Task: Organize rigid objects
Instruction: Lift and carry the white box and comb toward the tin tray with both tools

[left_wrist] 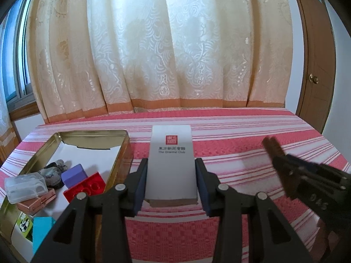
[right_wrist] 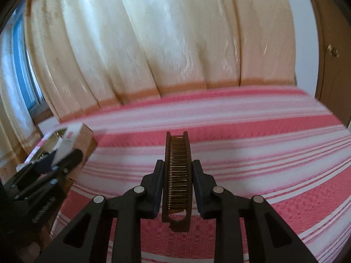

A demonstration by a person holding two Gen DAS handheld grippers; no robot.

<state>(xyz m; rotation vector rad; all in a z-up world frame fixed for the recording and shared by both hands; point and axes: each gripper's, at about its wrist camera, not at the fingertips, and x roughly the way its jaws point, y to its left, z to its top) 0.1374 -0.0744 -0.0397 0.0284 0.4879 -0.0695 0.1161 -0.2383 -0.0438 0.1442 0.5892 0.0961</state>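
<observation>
My left gripper (left_wrist: 171, 166) is shut on a white box (left_wrist: 171, 160) with a red seal and dark lettering, held above the pink striped cloth, just right of the open gold tin (left_wrist: 122, 151). The tin holds a red brick (left_wrist: 86, 186), a purple block (left_wrist: 73, 174), a clear plastic case (left_wrist: 25, 185), a grey lump (left_wrist: 52, 172) and a pink case (left_wrist: 36, 203). My right gripper (right_wrist: 178, 164) is shut on a brown folding comb (right_wrist: 178, 175), held above the cloth. It shows blurred at the right of the left wrist view (left_wrist: 274, 151).
A pink and white striped cloth (left_wrist: 241, 144) covers the surface. A cream curtain (left_wrist: 164, 43) hangs behind it. A window (left_wrist: 13, 65) is at the left and a wooden door (left_wrist: 316, 76) at the right. A teal box (left_wrist: 41, 230) and a football-print item (left_wrist: 24, 225) lie in the tin's near end.
</observation>
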